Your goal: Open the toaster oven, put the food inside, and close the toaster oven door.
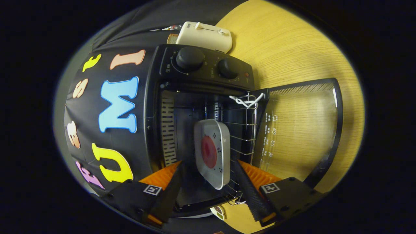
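White plate with food rests on the rack inside the toaster oven, gripper spread wide and empty; the door remains open, closing outstanding.

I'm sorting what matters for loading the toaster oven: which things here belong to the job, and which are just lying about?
Part of the job:
- toaster oven, its glass door open
- white plate with red food on the wire rack
- gripper, jaws open around the plate

Lying about:
- cream toaster
- bread slice
- wooden table
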The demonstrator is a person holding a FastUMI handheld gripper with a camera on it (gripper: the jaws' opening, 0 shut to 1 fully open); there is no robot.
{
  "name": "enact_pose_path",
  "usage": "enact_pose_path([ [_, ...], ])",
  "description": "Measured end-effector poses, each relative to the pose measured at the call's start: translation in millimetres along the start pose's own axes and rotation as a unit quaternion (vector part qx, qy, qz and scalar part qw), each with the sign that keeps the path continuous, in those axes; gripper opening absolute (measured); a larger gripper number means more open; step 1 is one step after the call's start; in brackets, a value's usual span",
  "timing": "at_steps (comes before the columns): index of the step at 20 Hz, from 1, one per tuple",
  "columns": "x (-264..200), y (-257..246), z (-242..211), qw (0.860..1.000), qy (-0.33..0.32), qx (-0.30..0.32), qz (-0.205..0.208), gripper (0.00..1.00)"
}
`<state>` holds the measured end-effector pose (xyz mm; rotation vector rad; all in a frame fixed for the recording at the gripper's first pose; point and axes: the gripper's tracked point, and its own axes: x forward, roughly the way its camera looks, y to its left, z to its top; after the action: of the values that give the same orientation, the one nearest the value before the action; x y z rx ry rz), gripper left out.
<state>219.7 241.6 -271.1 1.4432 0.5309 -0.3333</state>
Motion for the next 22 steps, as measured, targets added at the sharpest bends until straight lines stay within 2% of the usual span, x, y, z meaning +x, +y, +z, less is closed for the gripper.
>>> enact_pose_path([
  [1,-6,1,-2,1.000,0.009,-0.020,0.003,0.97],
  [5,-33,2,-6,0.992,0.042,-0.115,0.011,0.97],
  [9,-70,2,-4,0.968,0.054,-0.245,0.026,0.97],
  [12,-94,-9,-7,0.937,0.065,-0.343,0.027,0.97],
  [16,-121,-33,-12,0.886,0.077,-0.456,0.014,0.97],
  [22,-137,-77,-14,0.811,0.092,-0.577,-0.028,0.98],
])
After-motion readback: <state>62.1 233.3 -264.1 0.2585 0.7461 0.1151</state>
